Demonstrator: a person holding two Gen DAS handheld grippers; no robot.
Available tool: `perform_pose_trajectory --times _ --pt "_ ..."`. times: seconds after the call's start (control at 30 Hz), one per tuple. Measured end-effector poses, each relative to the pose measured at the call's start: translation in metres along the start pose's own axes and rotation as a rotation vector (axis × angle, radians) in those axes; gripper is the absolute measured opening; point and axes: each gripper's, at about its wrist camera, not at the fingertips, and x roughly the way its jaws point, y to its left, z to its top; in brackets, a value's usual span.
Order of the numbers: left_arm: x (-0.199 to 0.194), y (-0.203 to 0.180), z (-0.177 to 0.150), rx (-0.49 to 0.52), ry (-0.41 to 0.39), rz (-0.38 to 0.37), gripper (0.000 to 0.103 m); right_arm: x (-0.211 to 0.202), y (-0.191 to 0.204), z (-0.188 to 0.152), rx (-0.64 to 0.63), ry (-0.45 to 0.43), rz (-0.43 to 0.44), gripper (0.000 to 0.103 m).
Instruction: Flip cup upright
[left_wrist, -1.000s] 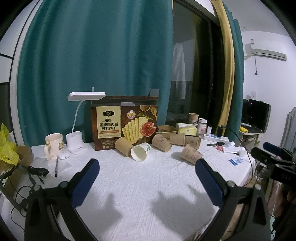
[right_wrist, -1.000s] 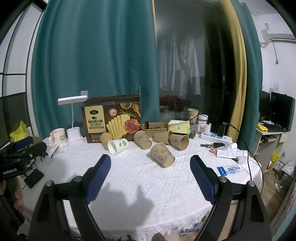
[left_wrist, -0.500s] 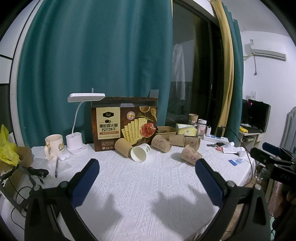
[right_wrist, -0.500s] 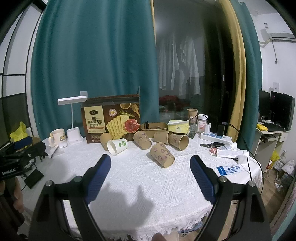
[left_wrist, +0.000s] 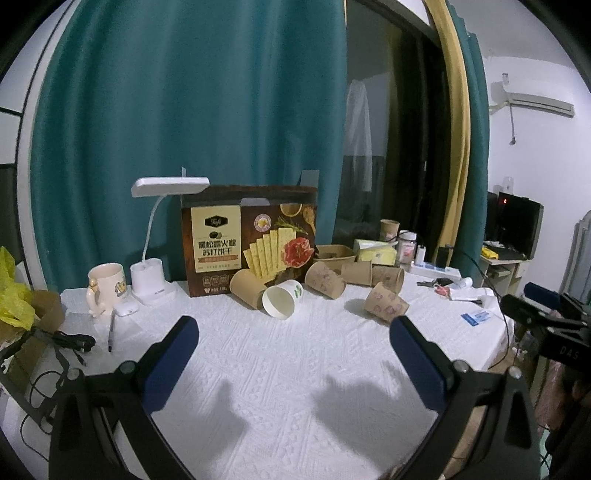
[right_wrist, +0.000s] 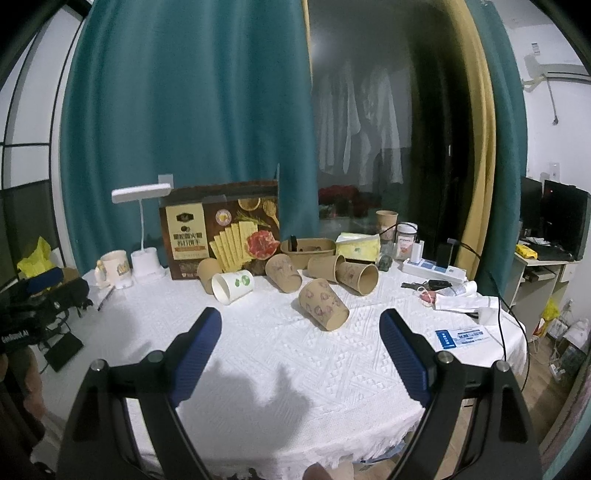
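Several paper cups lie on their sides at the far middle of a round table with a white cloth (right_wrist: 280, 369). A white cup with a green print (left_wrist: 281, 301) (right_wrist: 232, 286) points its mouth at me. A brown patterned cup (left_wrist: 386, 302) (right_wrist: 323, 304) lies nearest, ahead and slightly right. More brown cups (right_wrist: 357, 276) lie behind it. My left gripper (left_wrist: 293, 326) is open above the near cloth, well short of the cups. My right gripper (right_wrist: 300, 317) is open too, the nearest patterned cup just beyond its fingertips. Neither holds anything.
A cracker box (left_wrist: 253, 245), a white desk lamp (left_wrist: 155, 236) and a mug (left_wrist: 106, 282) stand at the back left. An upright brown cup (right_wrist: 386, 221), a tissue pack, a jar and a power strip (right_wrist: 436, 269) sit at the back right. Cables and a pen lie left.
Almost nothing: both grippers stay open and hover in place, with only a slight drift of the views. The cups have not moved.
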Motion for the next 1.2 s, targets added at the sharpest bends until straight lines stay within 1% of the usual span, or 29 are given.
perform_pose_trajectory --times 0.07,0.13,0.2,0.27,0.37,0.5,0.53,0.57,0.63,0.67,0.73,0.83,0.9,0.97,1.03,1.07,1.1,1.13,1.2 --pt "0.011 0.002 0.001 -0.003 0.026 -0.005 0.103 0.017 -0.007 0.000 -0.006 0.036 0.012 0.086" --pt "0.031 0.008 0.005 -0.016 0.060 -0.010 0.103 0.040 -0.015 0.000 -0.007 0.097 0.028 0.086" --pt "0.057 0.015 0.008 -0.037 0.109 -0.012 0.103 0.062 -0.024 -0.001 0.001 0.137 0.042 0.086" --pt "0.082 0.024 0.012 -0.056 0.149 -0.016 0.103 0.086 -0.032 -0.001 0.002 0.185 0.035 0.086" --pt "0.118 0.037 0.016 -0.086 0.200 -0.025 0.103 0.121 -0.042 0.000 -0.001 0.229 0.041 0.086" --pt "0.173 0.054 0.022 -0.109 0.258 -0.006 0.103 0.161 -0.052 0.002 0.007 0.265 0.051 0.086" --pt "0.194 0.061 0.024 -0.134 0.285 -0.007 0.103 0.172 -0.054 0.002 0.010 0.277 0.049 0.086" --pt "0.202 0.064 0.023 -0.148 0.295 -0.011 0.103 0.184 -0.056 0.003 0.014 0.294 0.051 0.086" --pt "0.235 0.077 0.023 -0.210 0.336 -0.015 0.103 0.208 -0.062 0.003 0.028 0.331 0.047 0.086" --pt "0.243 0.080 0.023 -0.224 0.342 -0.012 0.103 0.218 -0.064 0.003 0.034 0.342 0.049 0.086" --pt "0.272 0.089 0.022 -0.246 0.356 -0.005 0.103 0.235 -0.068 0.006 0.036 0.354 0.047 0.086" --pt "0.304 0.098 0.022 -0.266 0.374 -0.003 0.103 0.258 -0.072 0.016 0.027 0.352 0.045 0.086" --pt "0.330 0.105 0.020 -0.290 0.400 0.003 0.103 0.271 -0.074 0.023 0.029 0.348 0.046 0.086" --pt "0.349 0.112 0.019 -0.326 0.409 -0.013 0.103 0.282 -0.075 0.030 0.033 0.344 0.049 0.086" --pt "0.373 0.121 0.016 -0.377 0.419 -0.020 0.101 0.290 -0.074 0.034 0.037 0.340 0.054 0.086" --pt "0.380 0.124 0.014 -0.397 0.423 -0.019 0.098 0.294 -0.073 0.035 0.039 0.340 0.059 0.086" --pt "0.392 0.131 0.010 -0.435 0.440 -0.011 0.097 0.295 -0.072 0.036 0.040 0.340 0.064 0.086" --pt "0.401 0.135 0.006 -0.471 0.456 -0.015 0.094 0.298 -0.070 0.036 0.038 0.341 0.068 0.086" --pt "0.417 0.142 -0.001 -0.523 0.486 -0.030 0.092 0.299 -0.069 0.035 0.035 0.345 0.072 0.086"
